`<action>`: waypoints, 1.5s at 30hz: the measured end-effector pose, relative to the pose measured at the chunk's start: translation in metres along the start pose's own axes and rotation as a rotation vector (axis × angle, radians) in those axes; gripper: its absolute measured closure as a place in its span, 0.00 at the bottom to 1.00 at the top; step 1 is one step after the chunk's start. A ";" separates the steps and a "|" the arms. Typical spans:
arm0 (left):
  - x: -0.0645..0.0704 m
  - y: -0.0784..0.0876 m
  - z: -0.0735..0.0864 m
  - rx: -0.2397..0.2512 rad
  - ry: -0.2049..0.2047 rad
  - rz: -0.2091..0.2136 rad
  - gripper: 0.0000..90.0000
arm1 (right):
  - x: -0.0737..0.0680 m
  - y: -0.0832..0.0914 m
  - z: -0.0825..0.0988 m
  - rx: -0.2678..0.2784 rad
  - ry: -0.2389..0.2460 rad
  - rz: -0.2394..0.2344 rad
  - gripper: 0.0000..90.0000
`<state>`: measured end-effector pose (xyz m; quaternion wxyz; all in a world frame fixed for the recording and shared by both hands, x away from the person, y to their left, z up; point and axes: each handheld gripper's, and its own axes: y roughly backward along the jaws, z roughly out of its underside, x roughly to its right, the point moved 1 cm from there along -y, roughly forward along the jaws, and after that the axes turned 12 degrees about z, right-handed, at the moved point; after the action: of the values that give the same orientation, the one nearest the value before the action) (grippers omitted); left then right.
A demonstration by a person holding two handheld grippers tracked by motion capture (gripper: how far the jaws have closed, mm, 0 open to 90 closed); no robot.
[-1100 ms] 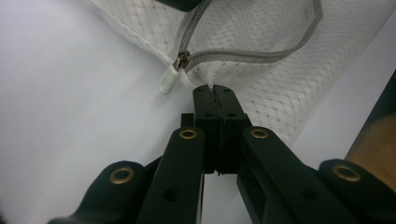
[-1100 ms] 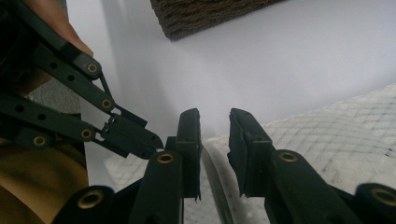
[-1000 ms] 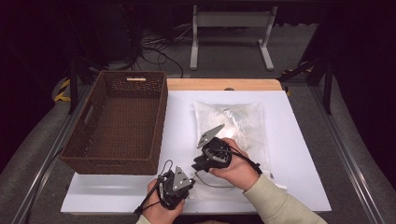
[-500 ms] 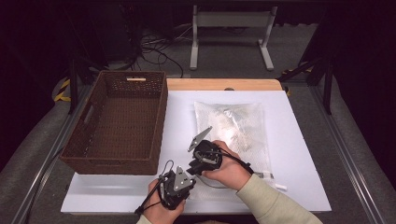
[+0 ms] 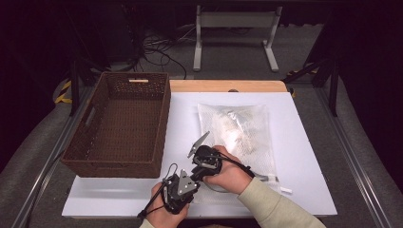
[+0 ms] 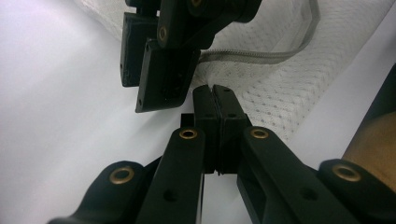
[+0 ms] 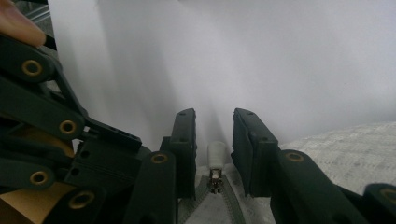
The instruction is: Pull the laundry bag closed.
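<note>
A white mesh bag (image 5: 240, 130) with pale contents lies flat on the white table top (image 5: 304, 156). At its near left corner my left gripper (image 5: 189, 183) is shut, and its tips (image 6: 215, 100) pinch the bag's edge fabric (image 6: 261, 98). My right gripper (image 5: 198, 172) points down right beside it, and its black pads (image 6: 161, 79) hang just above the left tips. In the right gripper view the jaws (image 7: 214, 121) stand open around the white zipper pull (image 7: 217, 156) without touching it. The grey zipper (image 6: 261, 56) runs off along the bag's edge.
A brown wicker basket (image 5: 157, 128), with nothing inside, stands on the left side of the table. A wooden strip (image 5: 228, 85) borders the far edge. Beyond it are a white metal stand (image 5: 235, 33) and cables on the floor.
My right gripper has moved down and to the left along the bag, closing in on the left gripper at the bag's near corner. The left gripper has stayed put.
</note>
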<state>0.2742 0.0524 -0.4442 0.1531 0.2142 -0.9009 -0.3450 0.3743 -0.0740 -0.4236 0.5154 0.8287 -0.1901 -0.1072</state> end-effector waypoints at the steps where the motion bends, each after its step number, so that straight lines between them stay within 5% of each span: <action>1: 0.000 0.000 0.000 0.000 0.000 0.000 0.99 | 0.000 0.000 0.000 -0.003 0.001 0.002 0.77; 8: 0.001 -0.001 0.000 0.000 0.002 0.002 0.99 | -0.002 -0.007 0.000 -0.046 0.013 0.002 0.78; 14: 0.001 -0.001 0.000 -0.006 -0.002 0.003 0.99 | -0.004 -0.008 0.000 -0.070 0.038 -0.001 0.89; 33: 0.001 -0.004 0.001 -0.025 -0.002 0.017 0.99 | 0.002 0.020 0.005 0.036 0.007 0.018 0.89; 45: 0.000 -0.005 0.001 -0.028 0.004 0.011 0.99 | 0.004 0.036 0.022 0.037 -0.020 0.025 0.87</action>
<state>0.2749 0.0492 -0.4483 0.1596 0.2076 -0.8970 -0.3562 0.3620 -0.1078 -0.4014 0.4992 0.8346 -0.2077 -0.1055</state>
